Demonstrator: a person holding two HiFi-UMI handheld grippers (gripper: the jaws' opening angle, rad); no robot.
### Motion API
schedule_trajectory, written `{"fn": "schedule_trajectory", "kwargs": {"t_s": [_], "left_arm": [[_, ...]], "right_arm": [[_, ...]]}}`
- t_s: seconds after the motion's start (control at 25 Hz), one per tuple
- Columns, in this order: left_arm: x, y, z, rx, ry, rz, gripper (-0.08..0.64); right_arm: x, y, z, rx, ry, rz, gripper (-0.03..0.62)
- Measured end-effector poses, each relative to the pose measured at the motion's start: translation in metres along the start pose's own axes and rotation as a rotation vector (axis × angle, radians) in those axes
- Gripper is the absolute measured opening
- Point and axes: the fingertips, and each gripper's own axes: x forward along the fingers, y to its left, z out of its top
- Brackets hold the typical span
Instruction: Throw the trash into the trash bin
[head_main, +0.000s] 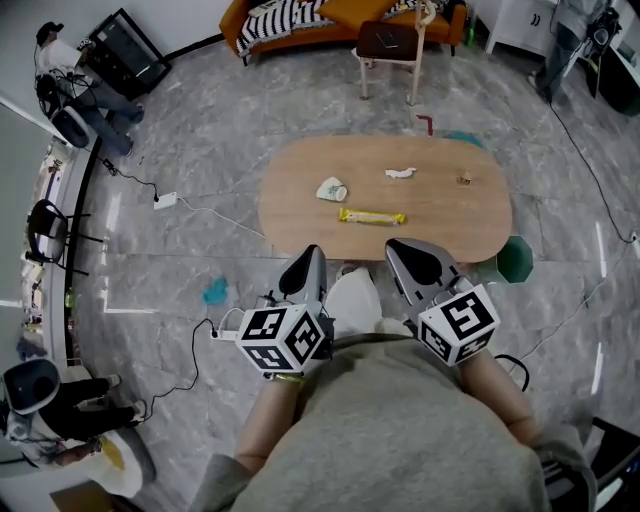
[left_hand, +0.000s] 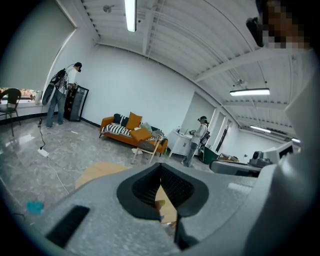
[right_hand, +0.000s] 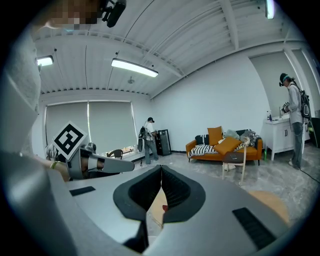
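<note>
At the near edge of the oval light-wood desk, the person stands with both tools held out level-ish toward it. The left hand-held gripper is clenched, its ribbed black pads pressed together with nothing between them, as its own view shows. The right hand-held gripper is clenched just the same, empty, and sits just beside the left one, both tips at the desk's near rim.

All the trash lies on the desk, apart from both tools. A long yellow plastic wrapper lies flat nearest the near rim, around the desk's middle. A crumpled white paper cup sits a little farther in, toward the desk's left end. A twisted white tissue scrap lies beyond the wrapper, and a small brown scrap rests toward the desk's right end.

On the floor at the desk's near right corner stands a dark green angular bin, partly tucked under the rim. Beyond the desk's far side stand a pale wooden chair and an orange sofa with striped cushions. A small blue scrap lies on the grey floor off the desk's near left end.
</note>
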Motion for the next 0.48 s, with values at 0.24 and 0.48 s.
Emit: {"fn": "schedule_trajectory", "kwargs": {"t_s": [0.24,0.48], "left_arm": [[0.013,0.005,0.004,-0.015,-0.008,-0.008,0.011],[0.027,0.015,0.012,-0.022,-0.005,-0.015,0.011]], "right_arm": [[0.008,-0.009,0.002,-0.007,0.002,-0.014,0.009],[0.021,-0.019,0.008,-0.015,0.006,-0.035,0.009]]}}
